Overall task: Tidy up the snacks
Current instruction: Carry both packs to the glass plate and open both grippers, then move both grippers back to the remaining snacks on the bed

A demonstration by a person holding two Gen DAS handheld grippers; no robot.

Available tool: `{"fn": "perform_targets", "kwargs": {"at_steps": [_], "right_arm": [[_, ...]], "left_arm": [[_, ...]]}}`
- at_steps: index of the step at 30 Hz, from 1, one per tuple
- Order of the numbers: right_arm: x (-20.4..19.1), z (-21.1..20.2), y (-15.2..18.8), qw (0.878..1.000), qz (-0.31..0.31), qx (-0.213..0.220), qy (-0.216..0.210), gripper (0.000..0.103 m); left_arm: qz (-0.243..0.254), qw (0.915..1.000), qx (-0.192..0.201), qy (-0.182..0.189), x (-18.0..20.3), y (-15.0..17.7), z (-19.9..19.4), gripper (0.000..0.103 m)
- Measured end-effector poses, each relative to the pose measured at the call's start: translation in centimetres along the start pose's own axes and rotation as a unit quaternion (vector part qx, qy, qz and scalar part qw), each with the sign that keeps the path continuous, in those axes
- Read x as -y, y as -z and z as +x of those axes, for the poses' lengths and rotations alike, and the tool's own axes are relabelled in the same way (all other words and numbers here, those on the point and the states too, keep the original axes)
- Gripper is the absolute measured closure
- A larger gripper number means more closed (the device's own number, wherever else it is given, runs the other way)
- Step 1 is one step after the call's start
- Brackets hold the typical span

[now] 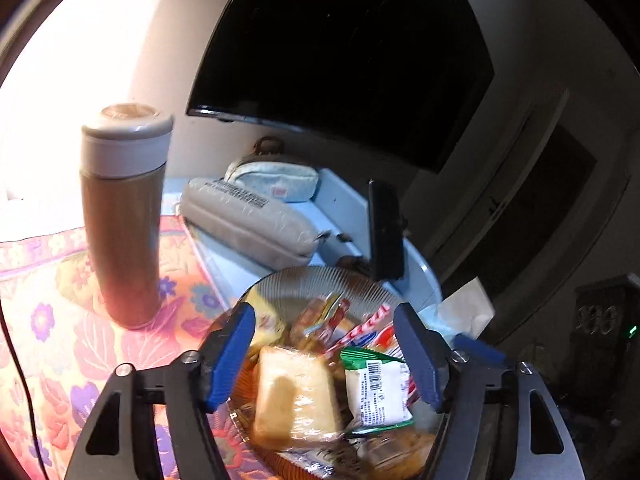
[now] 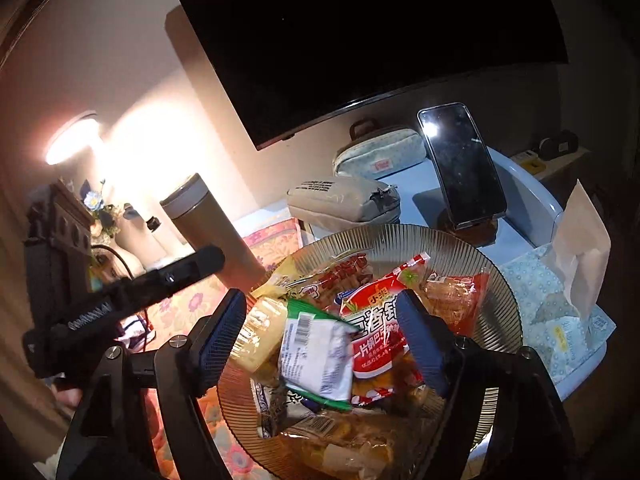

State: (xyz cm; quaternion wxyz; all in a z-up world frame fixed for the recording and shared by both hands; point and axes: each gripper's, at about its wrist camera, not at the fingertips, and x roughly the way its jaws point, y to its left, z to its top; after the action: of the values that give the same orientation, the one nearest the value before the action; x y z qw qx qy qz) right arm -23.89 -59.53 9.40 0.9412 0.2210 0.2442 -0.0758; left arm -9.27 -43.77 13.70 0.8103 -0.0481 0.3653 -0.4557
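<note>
On the bench, our ribbed glass dish held wrapped snacks: green-white packet, cake slice. Left claw and right claw gaped, empty; we judged single-packet pinching best.

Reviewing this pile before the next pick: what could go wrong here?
1. Wrapped snacks overlap in the ribbed glass plate; lifting the green-and-white packet may drag its neighbours out.
2. Both grippers' jaws stand open over one plate; the left gripper and right gripper could collide.
3. The thermos stands upright nearby and could topple.
</note>
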Motion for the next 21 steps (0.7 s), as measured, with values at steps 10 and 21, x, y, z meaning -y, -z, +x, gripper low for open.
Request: {"fn": "perform_targets", "kwargs": {"at_steps": [10, 21], "right_arm": [[-1.8, 0.1, 0.6, 1.000, -0.004, -0.011, -0.015, 0.026], [-9.6, 2.0, 2.9, 0.994, -0.079, -0.044, -0.065, 0.024]], "left_arm": [[0.008, 0.9997, -0.002, -0.025, -2.1, 0.9, -3.1, 0.034], [-0.031, 0.9965, 0.033, -0.070, -8.2, 3.9, -11.4, 0.034]]}}
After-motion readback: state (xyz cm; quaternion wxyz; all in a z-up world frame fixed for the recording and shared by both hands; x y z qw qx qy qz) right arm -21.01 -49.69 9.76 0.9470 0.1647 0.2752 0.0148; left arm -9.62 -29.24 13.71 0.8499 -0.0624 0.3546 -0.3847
